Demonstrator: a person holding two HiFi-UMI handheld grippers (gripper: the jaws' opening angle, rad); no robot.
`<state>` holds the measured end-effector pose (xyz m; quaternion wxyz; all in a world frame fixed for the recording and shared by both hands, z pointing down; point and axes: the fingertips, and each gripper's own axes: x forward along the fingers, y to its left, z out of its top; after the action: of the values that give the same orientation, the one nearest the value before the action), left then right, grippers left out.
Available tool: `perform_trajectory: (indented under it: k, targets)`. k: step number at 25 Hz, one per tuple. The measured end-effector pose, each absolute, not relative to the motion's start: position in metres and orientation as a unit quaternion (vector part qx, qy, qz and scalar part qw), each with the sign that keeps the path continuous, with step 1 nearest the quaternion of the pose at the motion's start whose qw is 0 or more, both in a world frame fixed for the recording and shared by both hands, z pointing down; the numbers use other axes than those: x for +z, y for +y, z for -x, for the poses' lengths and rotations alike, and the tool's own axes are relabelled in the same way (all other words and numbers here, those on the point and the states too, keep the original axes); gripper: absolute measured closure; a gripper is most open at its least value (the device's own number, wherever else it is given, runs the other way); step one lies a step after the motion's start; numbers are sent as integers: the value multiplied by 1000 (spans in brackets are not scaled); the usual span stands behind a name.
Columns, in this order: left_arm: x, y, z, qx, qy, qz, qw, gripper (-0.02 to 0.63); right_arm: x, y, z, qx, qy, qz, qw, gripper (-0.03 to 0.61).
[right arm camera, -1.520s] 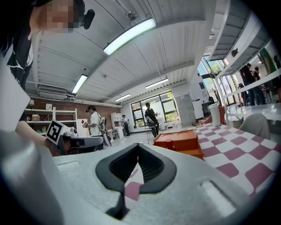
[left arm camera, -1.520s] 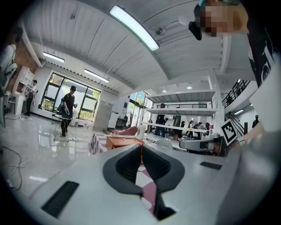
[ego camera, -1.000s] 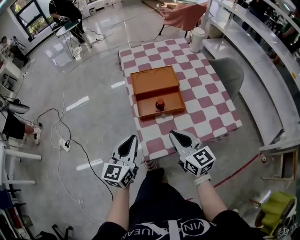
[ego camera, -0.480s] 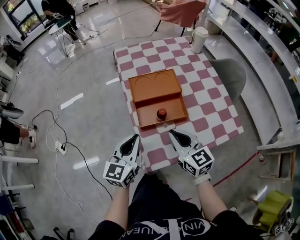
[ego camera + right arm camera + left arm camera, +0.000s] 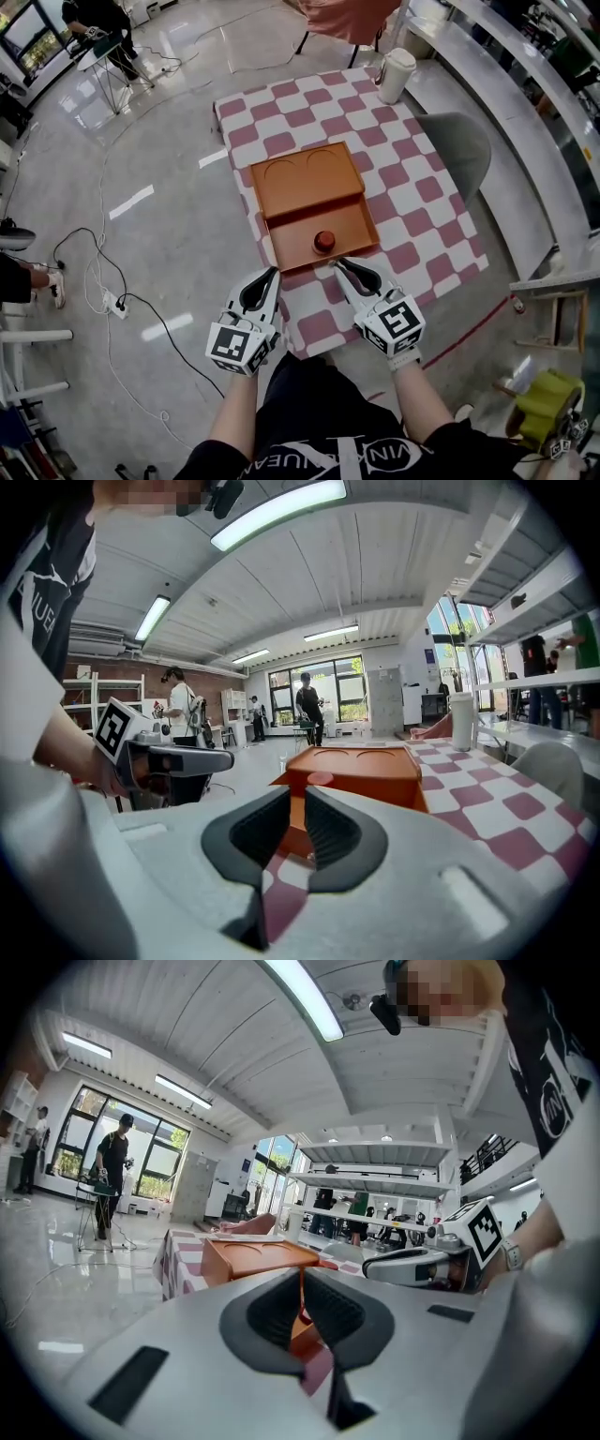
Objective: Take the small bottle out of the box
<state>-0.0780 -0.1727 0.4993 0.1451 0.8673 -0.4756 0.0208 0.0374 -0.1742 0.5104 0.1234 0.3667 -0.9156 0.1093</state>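
Note:
An orange box (image 5: 309,183) lies open on the checkered table (image 5: 427,202), its lid folded back. Inside its near tray stands the small bottle (image 5: 324,241) with a red cap. My right gripper (image 5: 339,268) reaches over the table's near edge, just short of the box's front wall. Its jaws are opening a little, with nothing between them. In the right gripper view (image 5: 297,794) the box (image 5: 361,766) and the bottle's cap (image 5: 320,778) sit straight ahead. My left gripper (image 5: 265,276) hovers left of the table corner, shut and empty. The left gripper view (image 5: 302,1281) shows the box (image 5: 253,1255).
A white cylinder container (image 5: 395,75) stands at the table's far right corner. A grey chair (image 5: 459,141) sits to the right and a pink-draped chair (image 5: 347,19) behind. Cables and a power strip (image 5: 111,302) lie on the floor at left. A person (image 5: 94,19) stands far off.
Both grippers have moved forward toward the table. The right gripper's tips now reach the box's front, and its jaws have parted slightly.

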Motion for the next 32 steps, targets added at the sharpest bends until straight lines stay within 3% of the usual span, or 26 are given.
perform_trajectory:
  k: [8,14,32]
  targets:
    - [509,-194,79,28,-453,-879,147,598,521,-196,-31,100,-901,-394,151,486]
    - [513,-200,79,31,-450,-879,155,598,528,-214,-28,107,-893,-407,160,388]
    - [515,-219,86,6,-482,-860,169,598,542,-234,-11,111,-901,-381,179,385]
